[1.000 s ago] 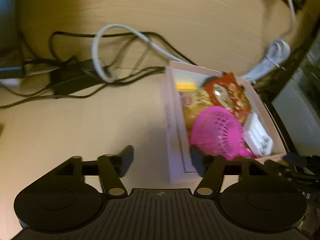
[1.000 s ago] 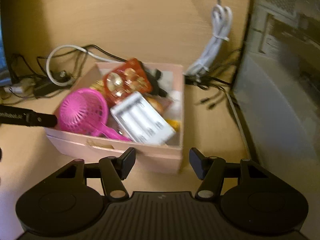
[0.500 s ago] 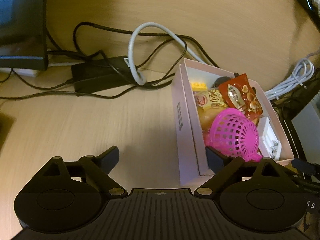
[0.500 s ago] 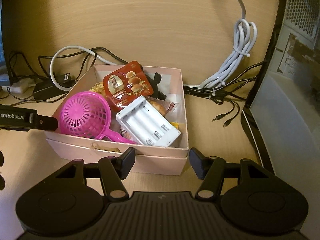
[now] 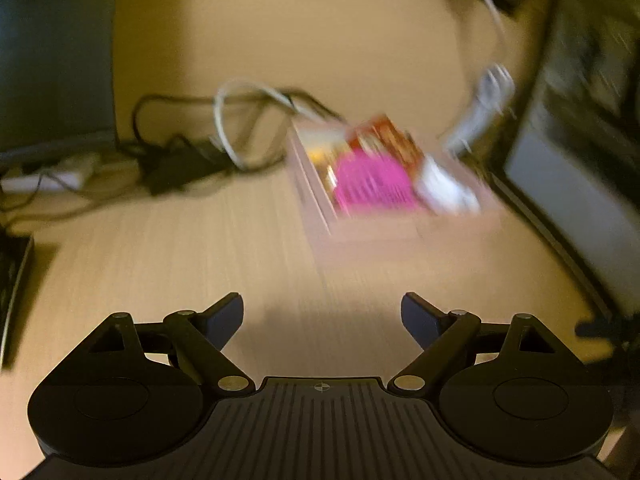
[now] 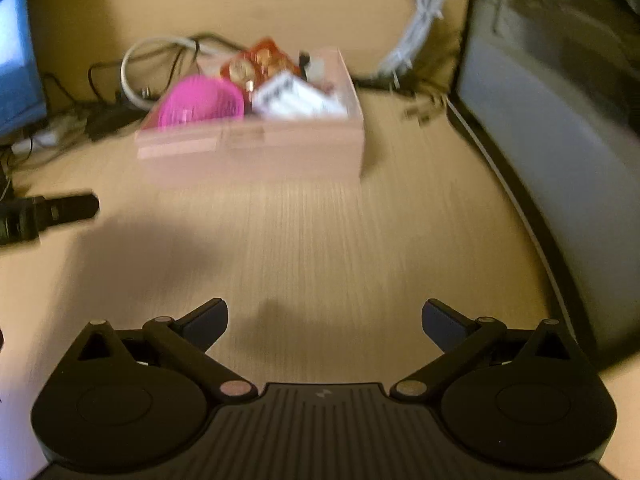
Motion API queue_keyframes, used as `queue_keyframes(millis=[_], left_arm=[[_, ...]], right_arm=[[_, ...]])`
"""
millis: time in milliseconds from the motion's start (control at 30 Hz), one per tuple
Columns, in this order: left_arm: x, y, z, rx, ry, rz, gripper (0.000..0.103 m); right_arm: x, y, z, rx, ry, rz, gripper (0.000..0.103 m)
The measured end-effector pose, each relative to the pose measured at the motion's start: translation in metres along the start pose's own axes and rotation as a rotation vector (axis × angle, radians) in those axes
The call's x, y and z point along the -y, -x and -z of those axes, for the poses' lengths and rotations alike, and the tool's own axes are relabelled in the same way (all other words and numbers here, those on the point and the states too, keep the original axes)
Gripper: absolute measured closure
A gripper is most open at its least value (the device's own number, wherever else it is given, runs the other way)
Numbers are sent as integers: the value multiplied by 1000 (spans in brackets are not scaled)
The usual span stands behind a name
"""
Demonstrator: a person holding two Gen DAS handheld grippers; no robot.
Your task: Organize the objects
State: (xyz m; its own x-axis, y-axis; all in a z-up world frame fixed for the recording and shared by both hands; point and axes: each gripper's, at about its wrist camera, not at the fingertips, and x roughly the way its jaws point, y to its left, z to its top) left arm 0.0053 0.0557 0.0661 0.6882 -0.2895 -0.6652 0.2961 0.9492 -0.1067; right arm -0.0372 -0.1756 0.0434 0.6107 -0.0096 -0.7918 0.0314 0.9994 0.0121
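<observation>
Both frames are blurred by motion. The left tongs (image 5: 322, 310) are held wide apart over the bare wooden tabletop (image 5: 180, 264), with nothing between the fingers. The right tongs (image 6: 325, 318) are likewise spread apart and empty. A pink box (image 6: 256, 148) is seen on the tabletop, well ahead of both tongs. Inside it, a magenta strainer (image 6: 200, 102), a red snack packet (image 6: 260, 62) and a white battery holder (image 6: 296, 98) are packed together. Tangled cables (image 5: 192, 152) are seen behind the box.
</observation>
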Motion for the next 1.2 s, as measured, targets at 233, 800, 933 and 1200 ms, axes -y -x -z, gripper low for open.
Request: queue_keyframes(millis=[233, 800, 933, 1200], left_arm=[[25, 2, 52, -71, 6, -40, 13], [48, -26, 64, 51, 43, -234, 7], [49, -28, 62, 59, 43, -238, 7], [48, -28, 62, 59, 45, -230, 7]], right_arm=[[-1, -3, 44, -17, 57, -18, 0], [22, -31, 36, 216, 60, -62, 0], [20, -35, 33, 216, 54, -52, 0], [17, -38, 29, 216, 54, -49, 0]])
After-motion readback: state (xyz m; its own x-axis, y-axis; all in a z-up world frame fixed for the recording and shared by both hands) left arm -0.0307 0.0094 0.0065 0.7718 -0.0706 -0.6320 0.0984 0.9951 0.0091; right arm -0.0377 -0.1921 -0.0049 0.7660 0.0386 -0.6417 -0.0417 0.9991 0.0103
